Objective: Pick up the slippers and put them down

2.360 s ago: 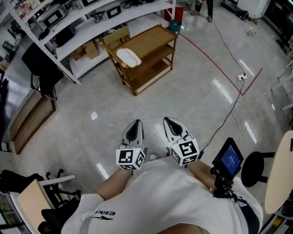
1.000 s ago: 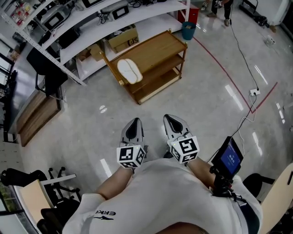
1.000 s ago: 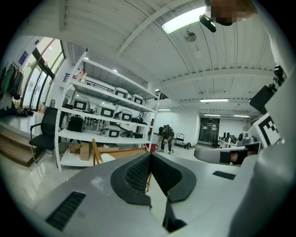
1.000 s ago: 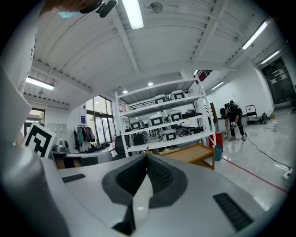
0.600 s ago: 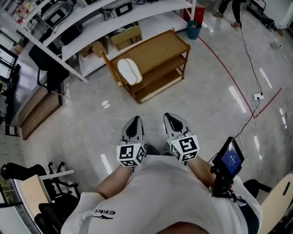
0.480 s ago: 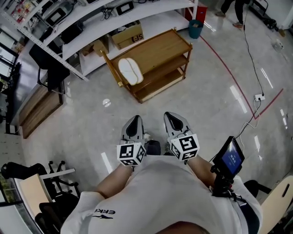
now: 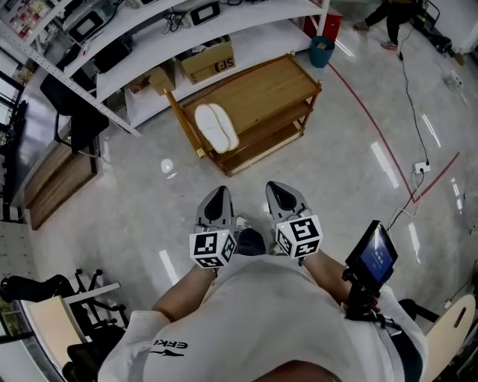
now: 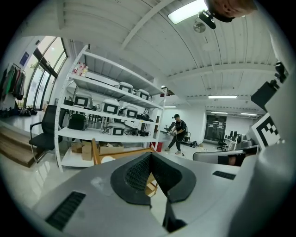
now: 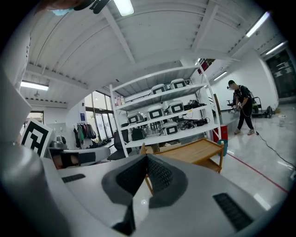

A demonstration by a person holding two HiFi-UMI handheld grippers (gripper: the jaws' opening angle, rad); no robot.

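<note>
A pair of white slippers [image 7: 216, 127] lies side by side on the top shelf of a low wooden rack [image 7: 280, 74], near its left end. My left gripper [image 7: 218, 194] and right gripper [image 7: 278, 188] are held side by side over the bare floor, short of the rack and pointing toward it. Both are shut with nothing between the jaws. In the left gripper view the shut left gripper [image 8: 150, 155] faces the wooden rack [image 8: 121, 152]. The right gripper [image 9: 147, 158] faces the wooden rack [image 9: 196, 150] too.
White metal shelving [image 7: 149, 33] with devices and cardboard boxes [image 7: 208, 60] stands behind the rack. A black chair [image 7: 71, 112] is at the left, a blue bin [image 7: 323, 51] and a red floor line [image 7: 373, 119] at the right. A cable [image 7: 407, 201] crosses the floor. A person [image 7: 392, 11] stands far back.
Both grippers have come nearer to the wooden rack together, which now lies lower in the head view. Their jaws stay shut and empty.
</note>
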